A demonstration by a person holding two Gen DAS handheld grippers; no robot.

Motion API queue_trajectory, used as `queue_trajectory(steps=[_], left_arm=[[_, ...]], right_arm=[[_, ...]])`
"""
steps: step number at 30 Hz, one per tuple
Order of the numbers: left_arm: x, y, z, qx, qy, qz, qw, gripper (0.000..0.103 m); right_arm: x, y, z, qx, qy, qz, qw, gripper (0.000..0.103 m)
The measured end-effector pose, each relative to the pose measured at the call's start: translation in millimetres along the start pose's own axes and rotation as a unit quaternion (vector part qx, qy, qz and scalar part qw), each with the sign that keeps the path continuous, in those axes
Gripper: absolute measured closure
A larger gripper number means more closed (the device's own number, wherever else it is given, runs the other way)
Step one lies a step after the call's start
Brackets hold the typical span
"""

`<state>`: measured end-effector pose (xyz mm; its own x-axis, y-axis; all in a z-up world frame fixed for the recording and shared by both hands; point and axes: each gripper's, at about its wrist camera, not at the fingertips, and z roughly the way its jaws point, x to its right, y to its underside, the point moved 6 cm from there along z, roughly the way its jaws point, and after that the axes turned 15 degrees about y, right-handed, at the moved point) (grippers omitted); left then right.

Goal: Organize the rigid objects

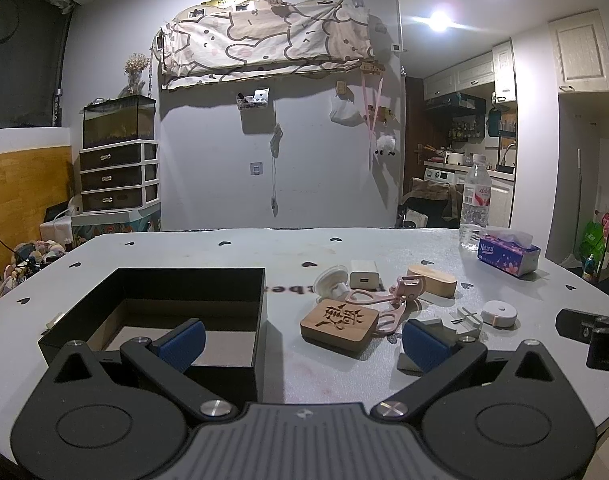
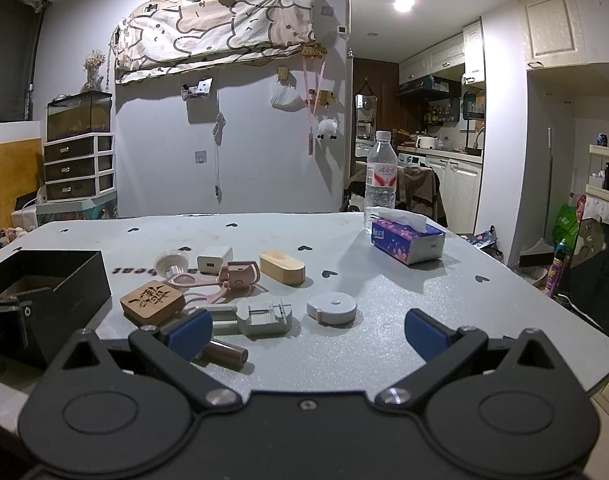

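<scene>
1. State: left hand-held gripper has its jaws wide apart and empty, hovering low over the tabletop. Right hand-held gripper is likewise spread and empty.
2. Target bin: black box sits ahead-left of the left hand-held gripper, its left pad over the near rim. Box looks empty.
3. Loose items cluster ahead-right of the left hand-held gripper and ahead-left of the right one: engraved wooden block, pink eyelash curler, white charger, oval wooden case, grey tool, tape measure, brown tube.
4. Likely step: first pick. Best candidate for the left is the wooden block, nearest, just ahead of the jaw gap.
5. Do it well: straddle the block across its short sides, clamp flat faces, not corners.
6. Risk: the curler touches the block's far edge and may drag along. Lift straight up before traversing.
7. Right: the tape measure stands apart, an easy grab.
</scene>
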<state>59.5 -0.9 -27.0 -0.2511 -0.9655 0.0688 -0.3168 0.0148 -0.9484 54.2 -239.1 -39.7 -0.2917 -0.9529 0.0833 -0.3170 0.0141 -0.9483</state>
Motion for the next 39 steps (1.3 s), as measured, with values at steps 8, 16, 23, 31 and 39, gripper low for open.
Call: queue_trajectory(steps=[8,16,23,31,39], left_arm=[[0,0,0,0.000,0.000,0.000,1.0000,0.000],[3,1,2,-0.001,0.001,0.001,1.0000,0.000],[-4,-6,0,0.014,0.005,0.010,0.9998,0.000],[-57,-31,-17,0.049,-0.071,0.039,0.9955,0.000],[-139,-41,-30,0.042,-0.142,0.004,0.9889,0.000]], right_arm=[[0,1,0,-0.001,0.000,-0.001,1.000,0.000],[-1,3,1,0.002,-0.001,-0.002,1.000,0.000],[2,-2,-1,0.004,0.003,-0.001,1.000,0.000],[2,-5,1,0.000,0.002,0.002,1.000,0.000],[-18,-11,11,-0.002,0.004,0.018,1.000,0.000]])
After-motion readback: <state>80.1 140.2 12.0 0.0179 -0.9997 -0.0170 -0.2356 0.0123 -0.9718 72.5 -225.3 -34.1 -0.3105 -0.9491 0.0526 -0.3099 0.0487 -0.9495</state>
